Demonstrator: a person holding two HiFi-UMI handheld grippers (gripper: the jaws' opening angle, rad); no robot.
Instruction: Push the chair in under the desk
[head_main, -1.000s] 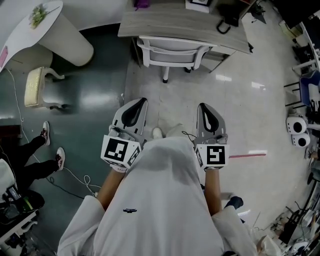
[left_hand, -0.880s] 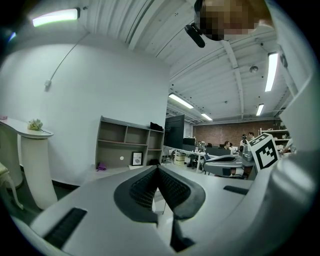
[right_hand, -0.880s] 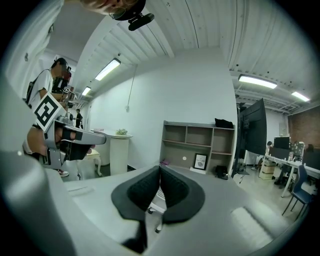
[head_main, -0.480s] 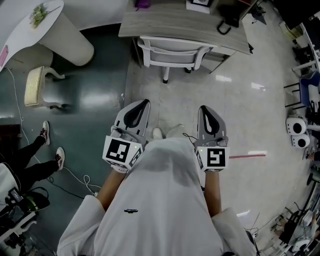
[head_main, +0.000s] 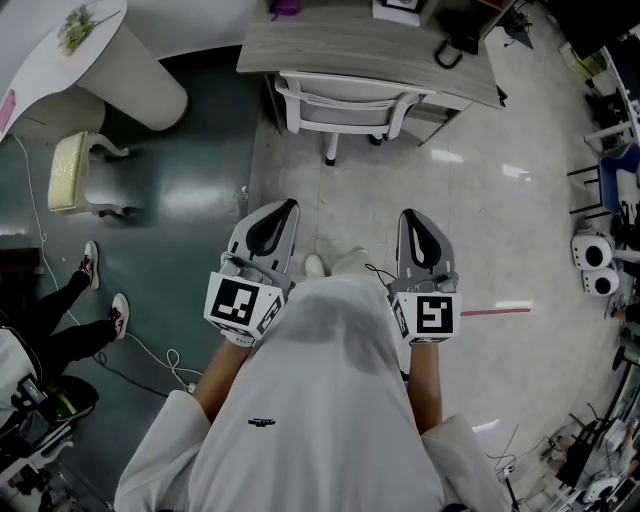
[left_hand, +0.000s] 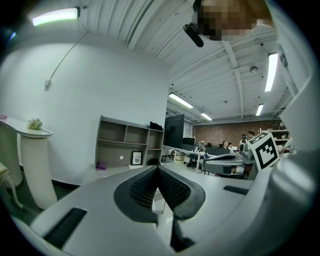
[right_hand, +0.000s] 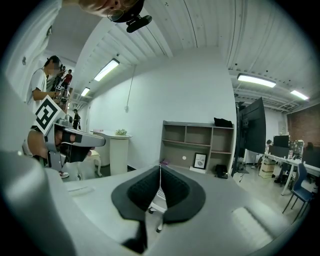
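Where wood-grain desk (head_main: 345, 45) overhangs, white curved-back chair (head_main: 340, 103) stands.

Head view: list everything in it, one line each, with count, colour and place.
desk: one, grey wood top, top centre
chair: one, white, against the desk's near edge
pedestal table: one, white, top left, small plant on it
stool: one, cream, left, on the dark floor
purple item: one, at the desk's far left edge
black item: one, on the desk's right part
red strip: one, on the floor right of the right tongs
bystander's legs: two, dark trousers, left edge
left tongs: one, grey, shut, empty, centre left
right tongs: one, grey, shut, empty, centre right
shirt: one, white, bottom centre
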